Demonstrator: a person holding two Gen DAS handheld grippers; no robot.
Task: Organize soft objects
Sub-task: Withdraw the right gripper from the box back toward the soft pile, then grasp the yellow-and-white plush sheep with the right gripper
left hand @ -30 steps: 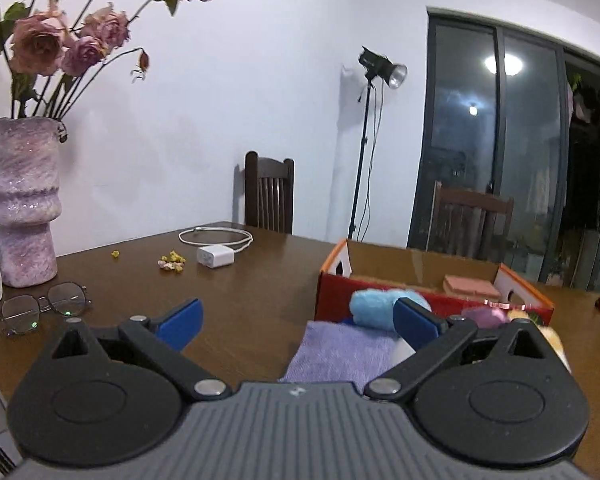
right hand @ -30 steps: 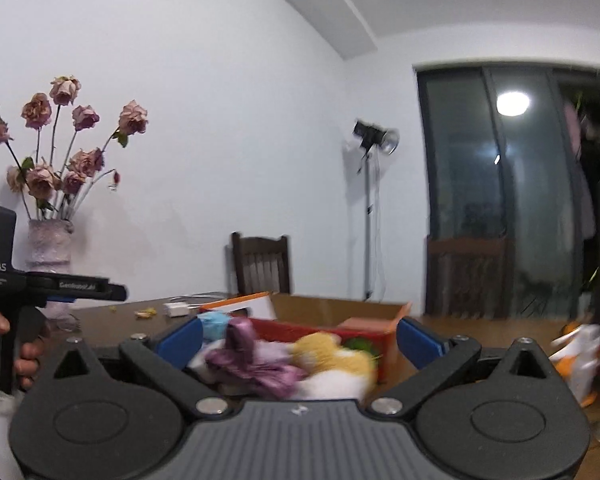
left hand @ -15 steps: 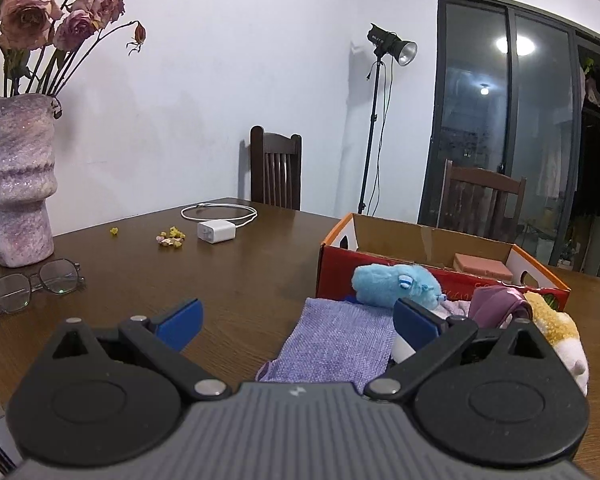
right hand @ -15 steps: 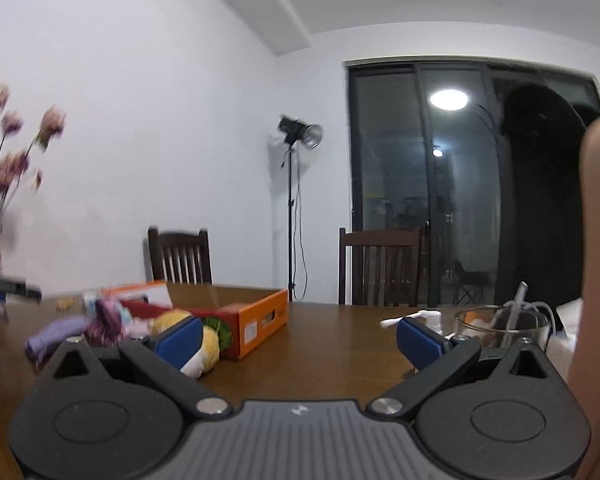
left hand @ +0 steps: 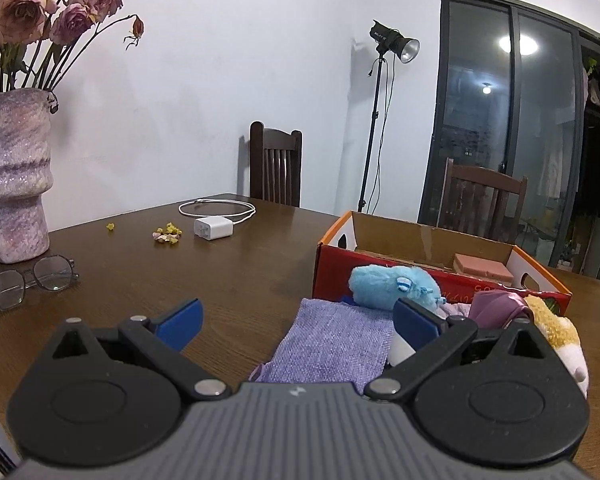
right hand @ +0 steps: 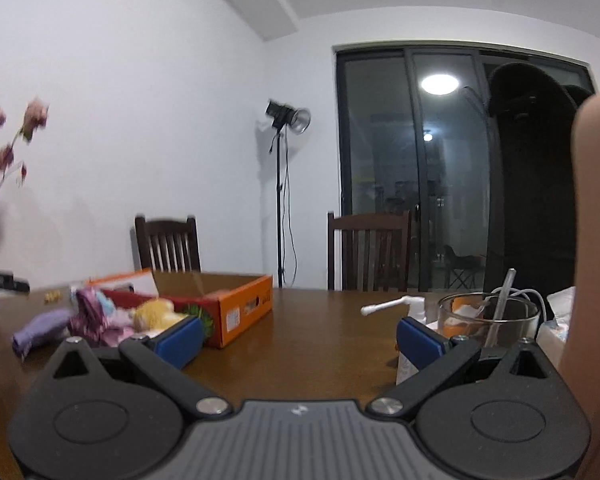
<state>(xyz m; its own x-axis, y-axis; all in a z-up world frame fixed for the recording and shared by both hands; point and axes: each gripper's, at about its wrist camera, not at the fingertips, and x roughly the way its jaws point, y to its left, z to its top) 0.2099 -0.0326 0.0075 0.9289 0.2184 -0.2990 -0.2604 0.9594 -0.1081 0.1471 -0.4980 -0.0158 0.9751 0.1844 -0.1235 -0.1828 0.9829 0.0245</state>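
The soft things lie heaped on the wooden table (left hand: 228, 264) against the near wall of an open cardboard box (left hand: 436, 240) with red and orange sides. Nearest the left gripper (left hand: 296, 316) is a flat lilac knitted cloth (left hand: 336, 344); beyond it sits a blue plush toy (left hand: 392, 284), and to the right a crumpled purple fabric (left hand: 500, 306) and a yellow-and-white plush toy (left hand: 556, 330). A pinkish block (left hand: 482, 266) already lies inside the box.

The left gripper's jaws are spread wide and hold nothing, low over the table with the cloth's near edge between them. The right gripper (right hand: 300, 338) is likewise spread and empty, pointing past the box's orange end toward bare tabletop.

All of these look light and yielding. The cloth will likely drape and fold, so a pinch at a raised edge or bunched corner should hold better than pressing on its flat middle. The plush toys should compress; a grip across the body ought to be secure.

The box wall is low but must be cleared when lifting things in. On the left there is open table, with glasses (left hand: 32, 280), a vase (left hand: 14, 176) and a charger (left hand: 214, 228) well apart. On the right, a glass tumbler (right hand: 488, 318) with clutter stands near the right gripper's finger and could be knocked.
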